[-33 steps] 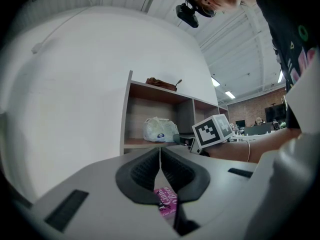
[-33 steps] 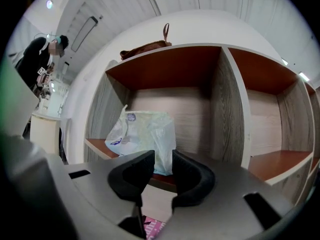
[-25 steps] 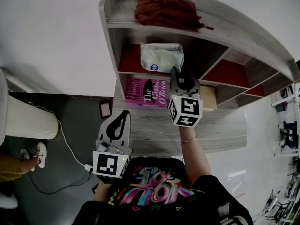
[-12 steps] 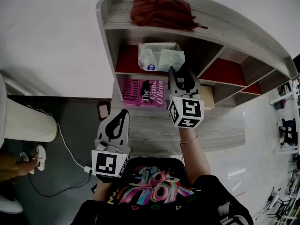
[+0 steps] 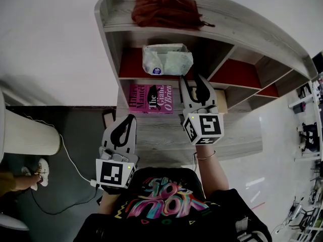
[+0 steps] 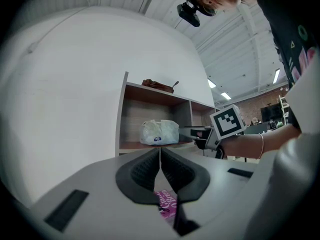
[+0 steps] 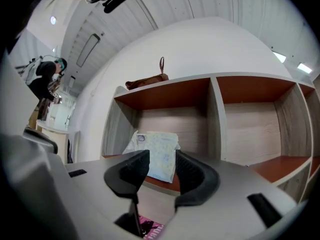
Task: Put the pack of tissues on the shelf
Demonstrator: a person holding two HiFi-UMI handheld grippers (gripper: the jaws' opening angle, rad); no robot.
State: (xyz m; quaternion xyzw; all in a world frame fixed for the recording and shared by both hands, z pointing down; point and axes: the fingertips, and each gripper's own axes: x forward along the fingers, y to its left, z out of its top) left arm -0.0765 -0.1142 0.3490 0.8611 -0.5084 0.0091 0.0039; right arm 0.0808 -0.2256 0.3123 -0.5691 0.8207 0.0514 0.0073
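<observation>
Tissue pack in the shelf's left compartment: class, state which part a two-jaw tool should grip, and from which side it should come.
Probably the near end of the tissue pack, coming level from the open front of the shelf. The left wall, back panel and board above close off the other sides, and the soft wrapper should give between the jaws.

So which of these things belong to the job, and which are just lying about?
Job: tissues, shelf, right gripper (jaws just been opening, nothing between them).
Lying about: book, red cloth, left gripper (shut).
</observation>
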